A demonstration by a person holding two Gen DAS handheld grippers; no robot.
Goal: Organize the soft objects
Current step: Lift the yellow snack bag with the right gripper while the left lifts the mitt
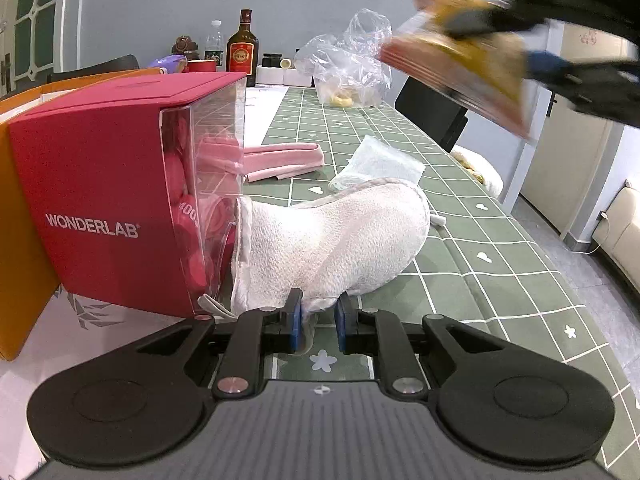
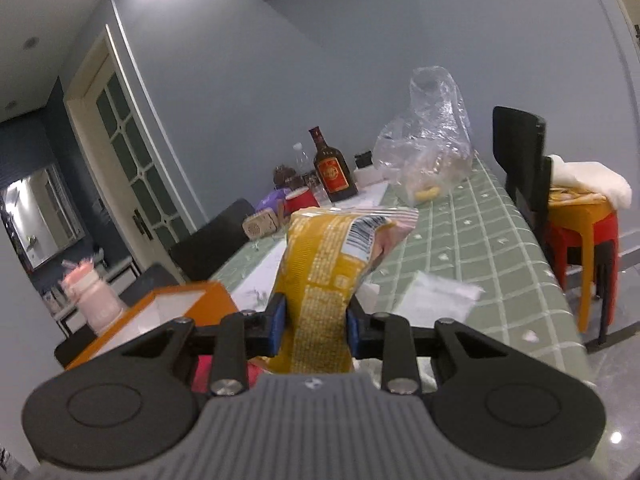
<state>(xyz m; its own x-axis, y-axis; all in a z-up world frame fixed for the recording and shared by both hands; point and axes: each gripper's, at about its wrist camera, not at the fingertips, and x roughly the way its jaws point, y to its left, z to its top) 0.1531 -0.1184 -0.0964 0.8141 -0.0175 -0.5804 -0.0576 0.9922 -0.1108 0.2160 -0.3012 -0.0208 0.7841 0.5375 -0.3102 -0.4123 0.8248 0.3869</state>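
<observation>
On my left wrist view, the left gripper [image 1: 318,320] sits low in the centre of the frame with its two blue pads [image 1: 295,325] set narrow, pinching a fold at the near edge of one white fluffy towel [image 1: 340,240]. That towel lies on the green checked tablecloth [image 1: 500,280], and its left end touches the clear front of one red box [image 1: 100,208], which stands at the left of the frame and is printed WONDERLAB. I count one orange box [image 1: 20,240] behind it at the far left edge. Past the towel, toward mid-frame, lie one pink cloth [image 1: 280,160] and one small clear packet [image 1: 384,164], near each other but apart.

In the upper right of that same view, blurred, I see the right gripper [image 1: 492,44] gripping one yellow snack bag [image 1: 460,72] up in the air above the table.

My right wrist view confirms it: the two fingers [image 2: 278,320] are closed against the sides of the snack bag, which stands up between them in the lower centre of the frame, barcode facing me.

At the far end of the table I count one crumpled clear plastic bag [image 2: 432,140], one dark liquor bottle [image 2: 330,168], one clear water bottle [image 2: 302,160] just left of it, and one red cup [image 2: 300,200]. At the right edge stand one black chair [image 2: 520,152] and stacked stools [image 2: 576,236], red and orange; how many, I cannot tell.
</observation>
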